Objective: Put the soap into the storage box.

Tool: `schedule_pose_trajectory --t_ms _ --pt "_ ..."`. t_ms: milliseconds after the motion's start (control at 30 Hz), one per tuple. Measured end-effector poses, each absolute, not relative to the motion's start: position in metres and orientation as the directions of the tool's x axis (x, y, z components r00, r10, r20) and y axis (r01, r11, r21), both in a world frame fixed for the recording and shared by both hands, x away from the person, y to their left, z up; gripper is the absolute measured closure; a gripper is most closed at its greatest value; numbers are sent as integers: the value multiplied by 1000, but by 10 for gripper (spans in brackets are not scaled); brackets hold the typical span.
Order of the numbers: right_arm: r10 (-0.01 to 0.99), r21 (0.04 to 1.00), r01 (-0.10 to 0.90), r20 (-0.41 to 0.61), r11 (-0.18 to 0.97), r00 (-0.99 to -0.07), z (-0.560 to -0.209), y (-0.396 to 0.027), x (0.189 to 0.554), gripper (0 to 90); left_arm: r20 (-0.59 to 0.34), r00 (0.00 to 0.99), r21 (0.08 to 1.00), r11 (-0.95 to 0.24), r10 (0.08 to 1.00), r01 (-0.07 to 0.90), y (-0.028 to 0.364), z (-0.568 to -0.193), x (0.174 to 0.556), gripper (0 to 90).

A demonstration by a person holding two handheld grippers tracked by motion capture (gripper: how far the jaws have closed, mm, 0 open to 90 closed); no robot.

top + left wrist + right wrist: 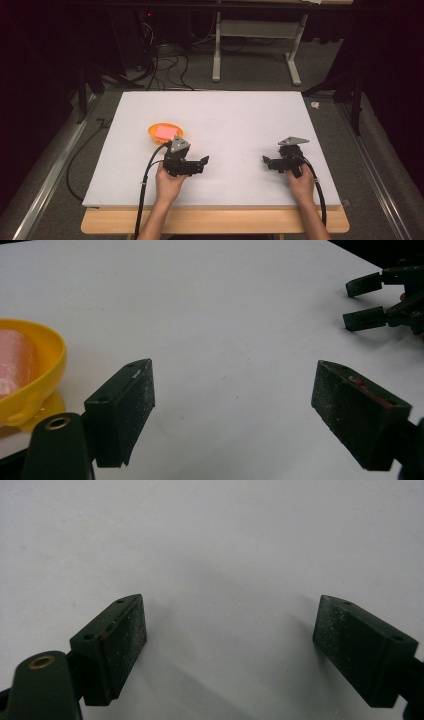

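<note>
Left gripper (204,161) spread wide, grasping nothing, low over the white table (240,115). Right gripper (266,161) at its three o'clock, likewise agape and empty. Orange bowl (156,135) with pink block (166,132) just beside, at left gripper's eleven o'clock.

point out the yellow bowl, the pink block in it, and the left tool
yellow bowl (154,133): high view, on its left rim.
pink block (166,132): high view, on its top face.
left tool (232,405): left gripper view, midway between its open jaws.
</note>
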State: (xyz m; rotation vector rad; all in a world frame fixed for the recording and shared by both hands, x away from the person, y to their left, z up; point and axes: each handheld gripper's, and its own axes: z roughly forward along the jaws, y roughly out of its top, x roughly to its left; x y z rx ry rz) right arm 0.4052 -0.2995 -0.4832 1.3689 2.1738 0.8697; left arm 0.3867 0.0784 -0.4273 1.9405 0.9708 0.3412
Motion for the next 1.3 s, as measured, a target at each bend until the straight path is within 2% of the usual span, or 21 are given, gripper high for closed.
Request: schedule_pose_trajectory --t_ms 1300 --pt "905 701 639 -25 318 -424 -483 -300 405 145 -176 653 779 -301 737 550 67 -448 400 184"
